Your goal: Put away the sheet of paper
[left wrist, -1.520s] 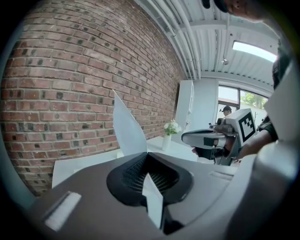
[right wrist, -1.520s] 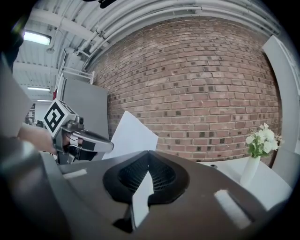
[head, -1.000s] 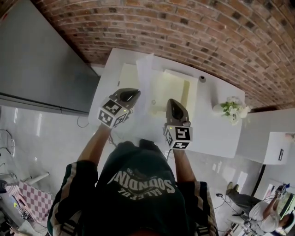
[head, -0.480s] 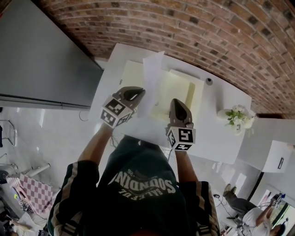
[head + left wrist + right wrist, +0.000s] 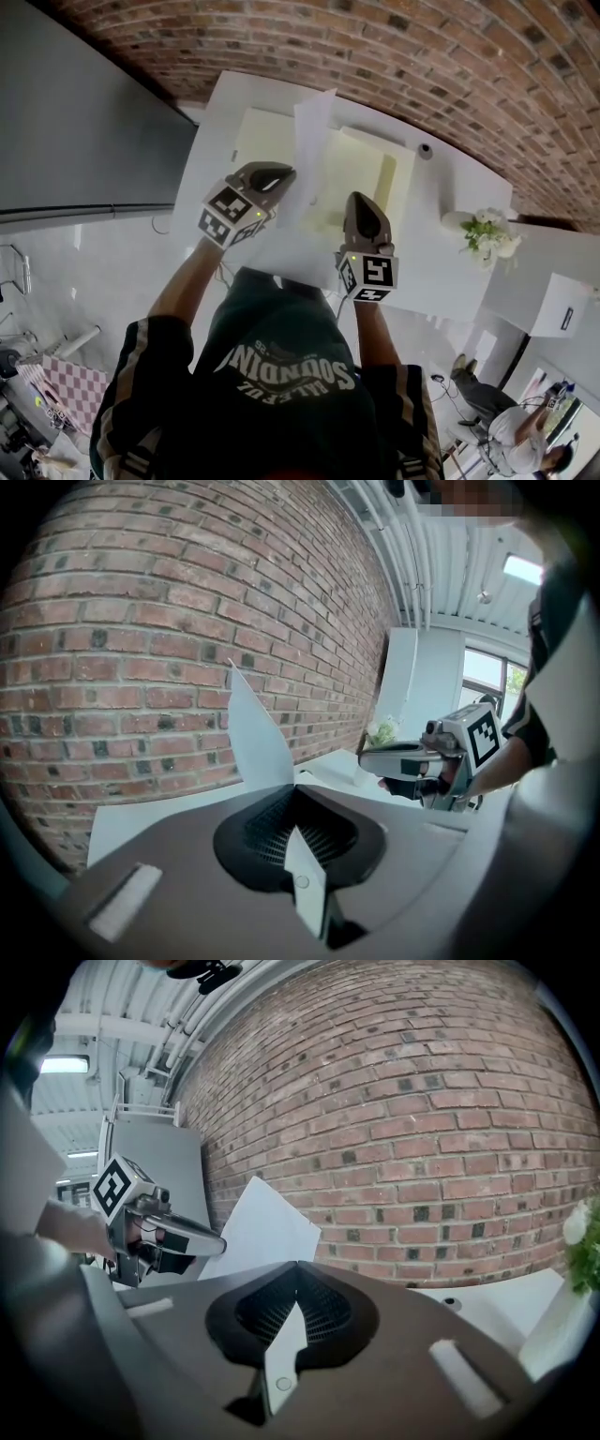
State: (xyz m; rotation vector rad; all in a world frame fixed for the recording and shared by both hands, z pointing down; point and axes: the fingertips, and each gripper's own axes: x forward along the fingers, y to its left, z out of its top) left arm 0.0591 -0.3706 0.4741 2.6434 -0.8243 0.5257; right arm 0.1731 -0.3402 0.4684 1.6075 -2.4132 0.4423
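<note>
Left tool and right tool each pinch the sheet of paper, holding it stretched over the folder for filing.

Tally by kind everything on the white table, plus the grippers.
grippers: 2
sheet of paper: 1
pale yellow panels: 2
bunch of flowers: 1
small dark round thing: 1
Total: 7
</note>
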